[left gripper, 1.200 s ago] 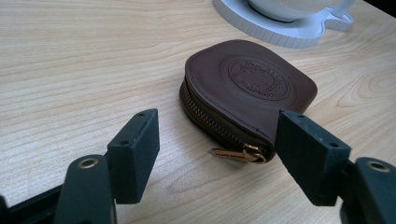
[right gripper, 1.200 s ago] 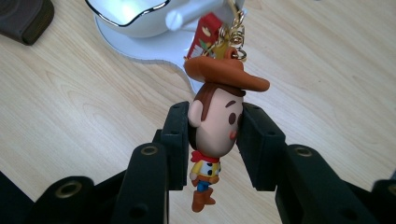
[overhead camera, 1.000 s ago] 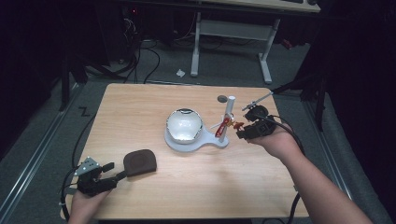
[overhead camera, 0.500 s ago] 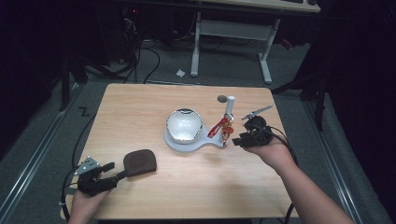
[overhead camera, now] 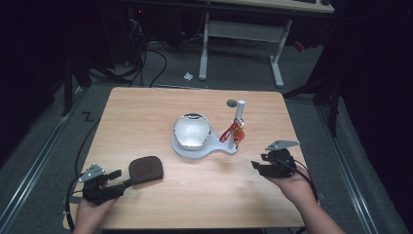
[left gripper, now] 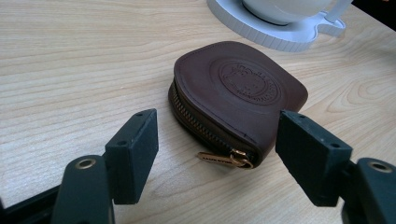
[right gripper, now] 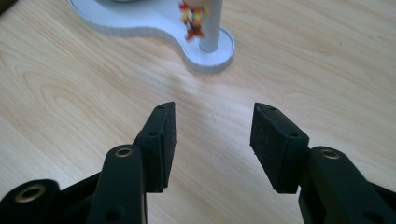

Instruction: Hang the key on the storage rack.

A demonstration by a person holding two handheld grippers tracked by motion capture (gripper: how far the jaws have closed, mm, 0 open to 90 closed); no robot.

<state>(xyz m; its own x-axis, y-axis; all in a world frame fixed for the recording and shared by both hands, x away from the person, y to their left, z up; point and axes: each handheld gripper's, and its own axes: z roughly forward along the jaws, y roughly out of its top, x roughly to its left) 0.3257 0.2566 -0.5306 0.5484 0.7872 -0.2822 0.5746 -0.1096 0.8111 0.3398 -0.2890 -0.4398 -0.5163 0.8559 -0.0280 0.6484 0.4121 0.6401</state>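
The brown leather coin pouch is lying flat on the wooden table, at about seven o'clock from the white stand. It is looking light, soft and slightly padded, with an embossed round seal on top and a brass zipper running along its curved edge; the zipper pull is pointing toward the left gripper. The leather should give under pressure rather than slip, so pinching across the near edge by the zipper seems the safest hold.

The left gripper is sitting wide open, its jaws flanking the pouch's near corner without touching it.

At four o'clock from the stand, the right gripper is hovering over bare wood, its jaws having just been opening, with nothing between them.

The stand is carrying a glossy silver dome and a thin white post with a small red figurine hanging against it.
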